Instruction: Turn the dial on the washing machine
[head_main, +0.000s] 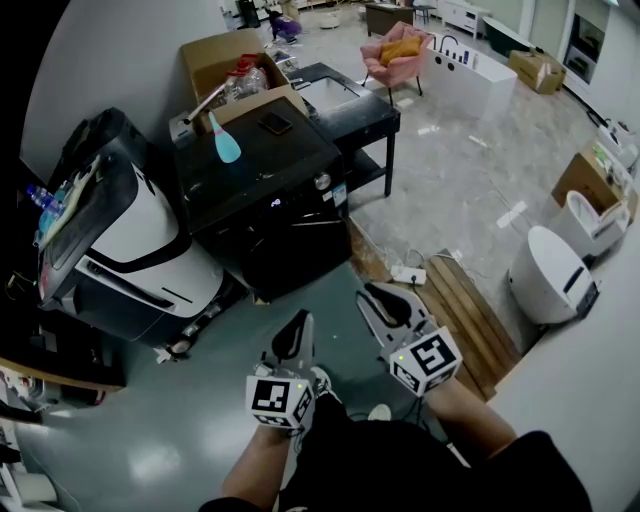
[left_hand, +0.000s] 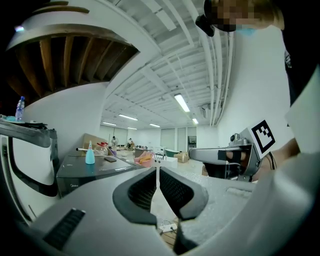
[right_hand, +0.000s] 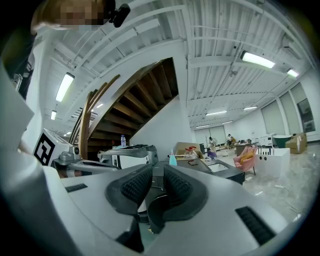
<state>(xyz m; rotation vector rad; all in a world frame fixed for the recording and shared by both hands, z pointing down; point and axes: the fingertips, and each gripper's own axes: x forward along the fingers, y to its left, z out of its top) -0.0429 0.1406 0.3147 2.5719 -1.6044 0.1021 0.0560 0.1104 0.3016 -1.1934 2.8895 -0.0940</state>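
The black box-shaped washing machine (head_main: 262, 185) stands on the grey floor (head_main: 180, 430) well ahead of the person, its front edge turned towards them so the controls can be reached. The left gripper (head_main: 298, 322) and right gripper (head_main: 378, 298) hang low by the body, pointing at it, which looks like readiness for an approach. The left fingers are pressed together on nothing; the right fingers stand a narrow gap apart, empty, probably set for a knob. A turquoise plastic bottle (head_main: 226, 143) sits on the lid, clear of the front. The small round silver dial (head_main: 322, 182), as it seems, sits on the front edge, untouched.
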